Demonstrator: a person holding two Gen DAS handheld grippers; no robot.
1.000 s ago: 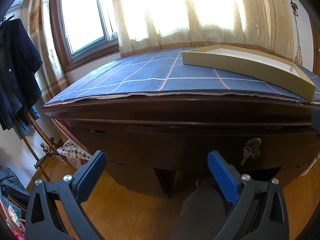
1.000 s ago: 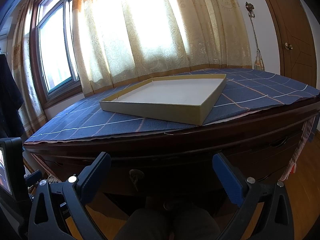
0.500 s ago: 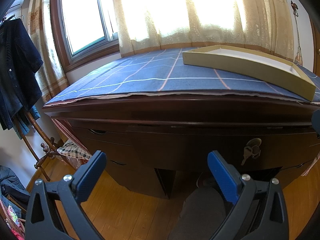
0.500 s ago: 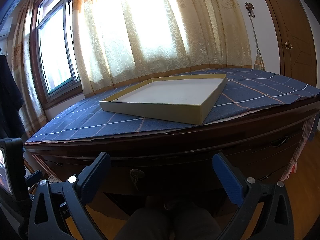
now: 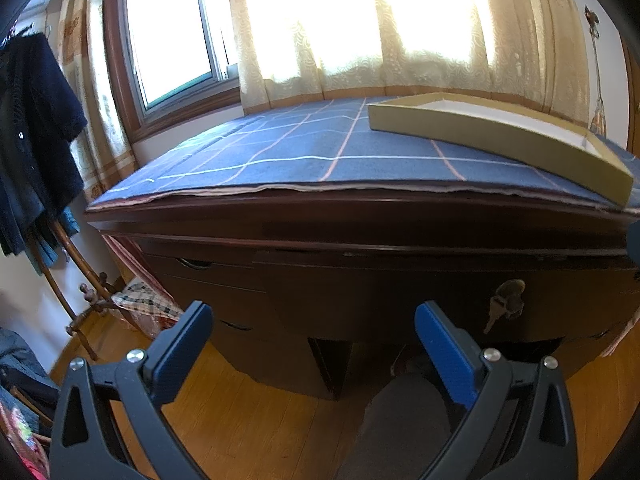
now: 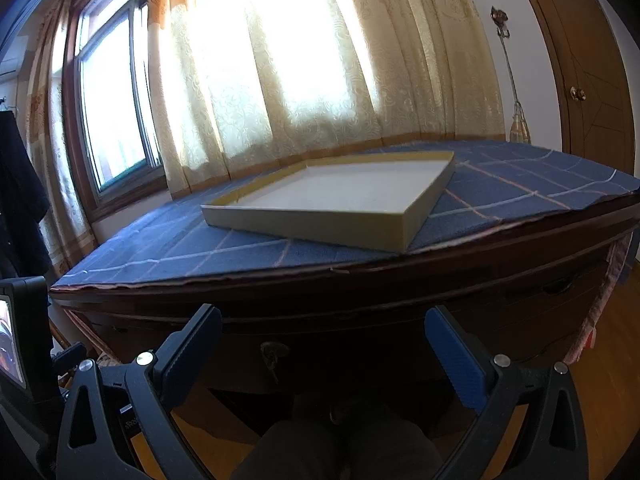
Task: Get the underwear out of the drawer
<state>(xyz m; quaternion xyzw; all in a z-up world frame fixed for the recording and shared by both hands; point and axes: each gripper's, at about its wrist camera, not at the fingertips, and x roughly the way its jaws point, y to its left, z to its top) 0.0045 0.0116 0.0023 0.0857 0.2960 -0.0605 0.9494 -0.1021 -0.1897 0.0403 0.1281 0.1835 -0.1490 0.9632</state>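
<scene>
The left gripper (image 5: 314, 330) stood with its jaws spread wide, its blue pads holding nothing, and it hung in open air in front of the dark wooden desk (image 5: 360, 216), well short of the wood. The right gripper (image 6: 324, 336) was spread just as wide and was likewise empty, facing the same desk front from a little further to the right. Between the jaws of each, low in the view, lay the person's dark-trousered knee (image 5: 404, 420) above the yellow wood floor (image 5: 248, 416). Straight ahead of the left gripper was the shut centre drawer (image 5: 400, 292), with a lock and a hanging key (image 5: 502, 306) on its right part; the same key showed just beyond the left finger of the right gripper. No underwear could be seen in either view, and every drawer front in sight was closed, including the side drawers (image 5: 208, 276) at the left with their recessed pulls. On top of the desk lay a blue checked cloth (image 5: 304, 152), its edge reaching the desk's front lip. A shallow, empty cardboard box lid (image 6: 340, 204) rested on the cloth toward the right. Behind the desk hung pale patterned curtains (image 6: 280, 80) over a bright window (image 5: 172, 32). Dark clothes (image 5: 28, 128) hung on a rack at far left, and a brown door (image 6: 584, 80) stood at far right.
</scene>
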